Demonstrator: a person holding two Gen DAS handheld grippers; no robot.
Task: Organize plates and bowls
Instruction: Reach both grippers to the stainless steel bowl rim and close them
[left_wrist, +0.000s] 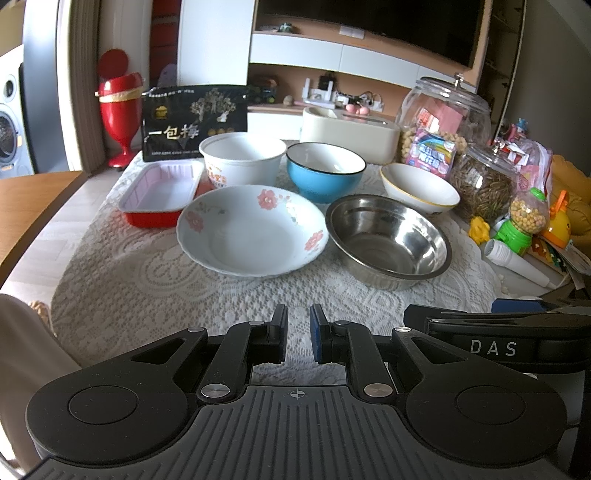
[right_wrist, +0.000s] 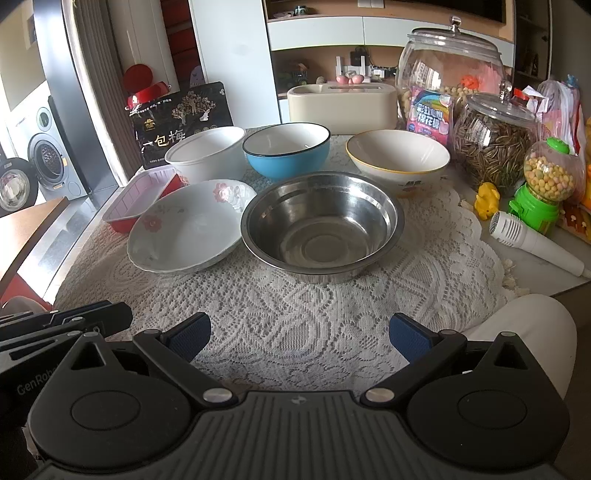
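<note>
Steel bowl (right_wrist: 322, 225) sits on the lace-covered surface (right_wrist: 295, 325), touching the floral plate (right_wrist: 188, 227) at its left. Behind them stand a paper tub (right_wrist: 205, 151), blue bowl (right_wrist: 287, 153) and yellow-rimmed bowl (right_wrist: 399, 160); a red tray (right_wrist: 142, 201) lies far left. Left gripper (left_wrist: 298, 334): fingers nearly closed, narrow gap, holding nothing. Right gripper (right_wrist: 299, 338): wide open, empty. Both hover short of the dishes.

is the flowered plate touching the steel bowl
Cannot tell. In the right wrist view the flowered plate rim meets the steel bowl rim with no visible gap, but overlap could hide one.
</note>
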